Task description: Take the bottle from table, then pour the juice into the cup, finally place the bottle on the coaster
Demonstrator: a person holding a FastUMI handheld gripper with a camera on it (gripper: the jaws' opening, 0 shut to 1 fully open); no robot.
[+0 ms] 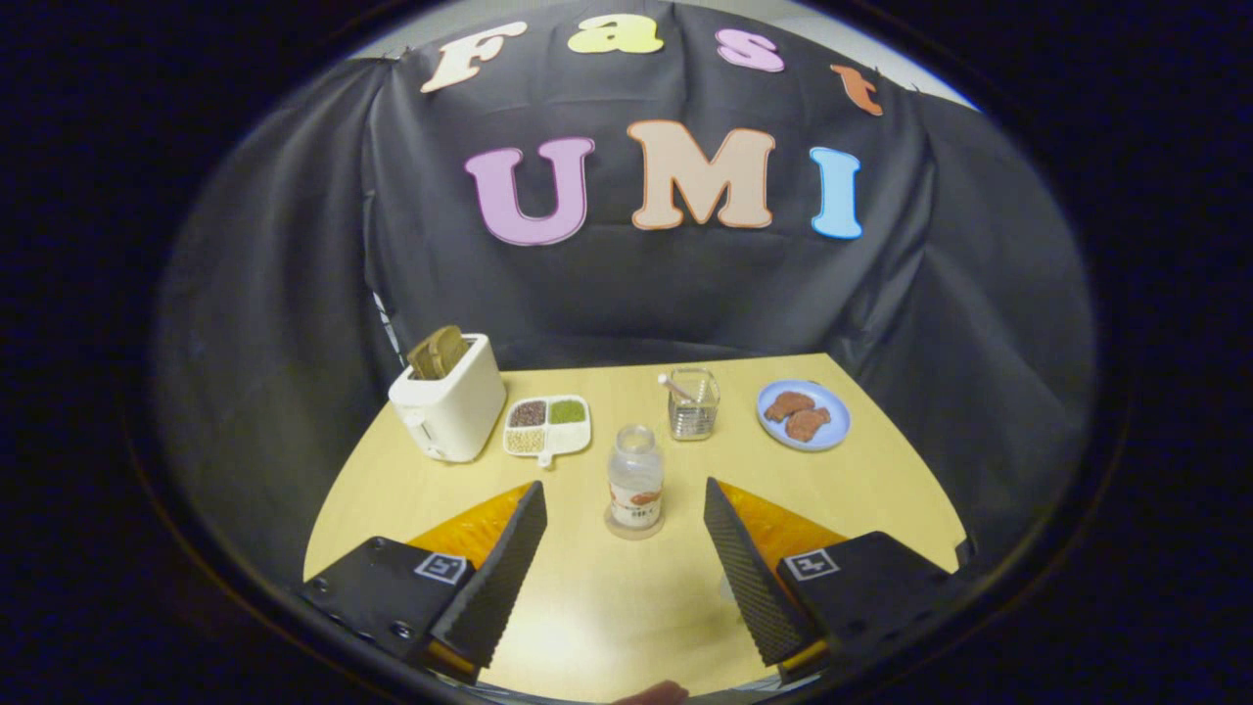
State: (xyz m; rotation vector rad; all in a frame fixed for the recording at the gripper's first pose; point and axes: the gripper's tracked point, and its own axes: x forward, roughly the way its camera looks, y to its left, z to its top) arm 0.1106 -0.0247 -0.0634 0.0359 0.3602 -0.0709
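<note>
The gripper (625,490) is hanging wide open, holding nothing, its ribbed fingers (504,573) flanking open tabletop. The clear plastic bottle (635,478) is standing upright on a round coaster (633,530) just ahead, between the fingertips. Farther off, the ridged glass cup (694,403) is sitting on the smooth wooden table (881,490), with bare room around it.

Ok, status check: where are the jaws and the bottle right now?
Gripper jaws open, empty. Bottle upright on coaster, just ahead between the jaws. Cup beyond it. Path clear.
</note>
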